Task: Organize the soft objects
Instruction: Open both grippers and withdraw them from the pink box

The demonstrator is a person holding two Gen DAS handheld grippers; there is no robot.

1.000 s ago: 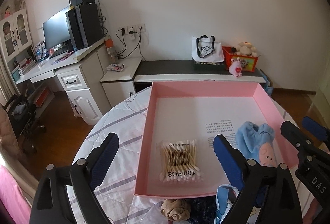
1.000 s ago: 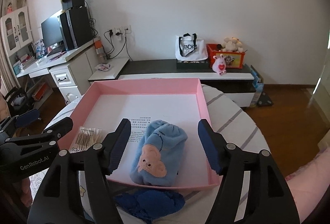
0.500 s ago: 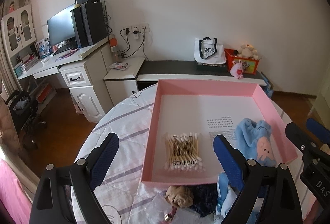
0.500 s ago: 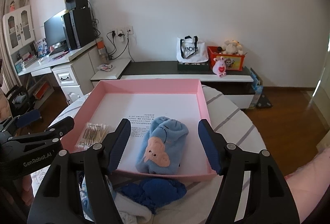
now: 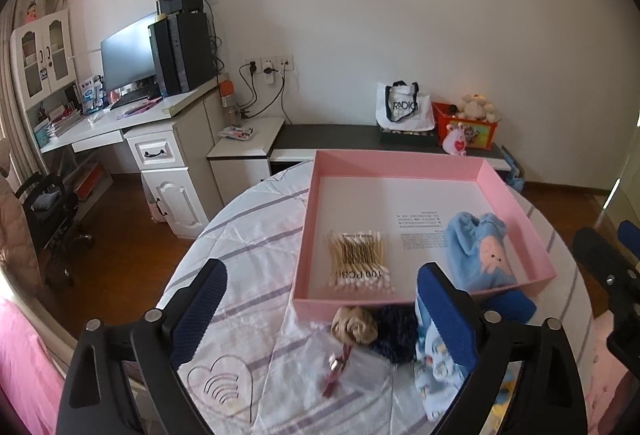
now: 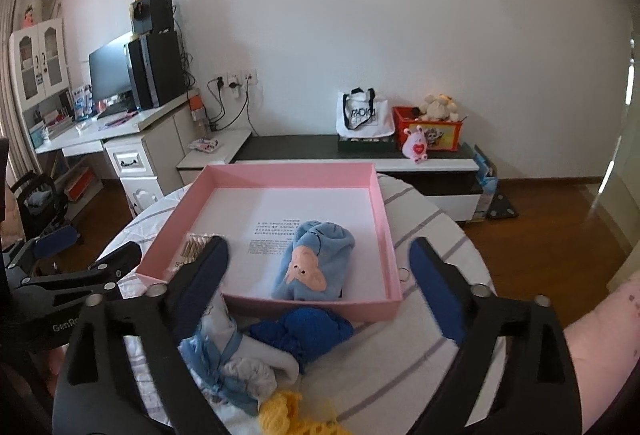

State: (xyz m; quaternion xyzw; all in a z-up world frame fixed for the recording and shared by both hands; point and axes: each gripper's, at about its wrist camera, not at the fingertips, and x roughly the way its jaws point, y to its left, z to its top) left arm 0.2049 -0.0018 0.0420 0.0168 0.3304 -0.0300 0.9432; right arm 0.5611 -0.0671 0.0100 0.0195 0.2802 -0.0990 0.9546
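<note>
Our right gripper (image 6: 318, 271) is opening its jaws, nothing between them, and has backed off the pink tray (image 6: 390, 235), where the blue animal mitt (image 6: 314, 261) now lies. Our left gripper (image 5: 320, 299), opening too, holds nothing. Before the tray wait the beige scrunchie (image 5: 354, 325), navy knit (image 6: 304, 333) and yellow knit (image 6: 288, 413).

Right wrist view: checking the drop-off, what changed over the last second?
The right gripper drew back from the pink box, its jaws opening, empty. The light blue plush sock and cotton swab pack stayed inside the box.
</note>
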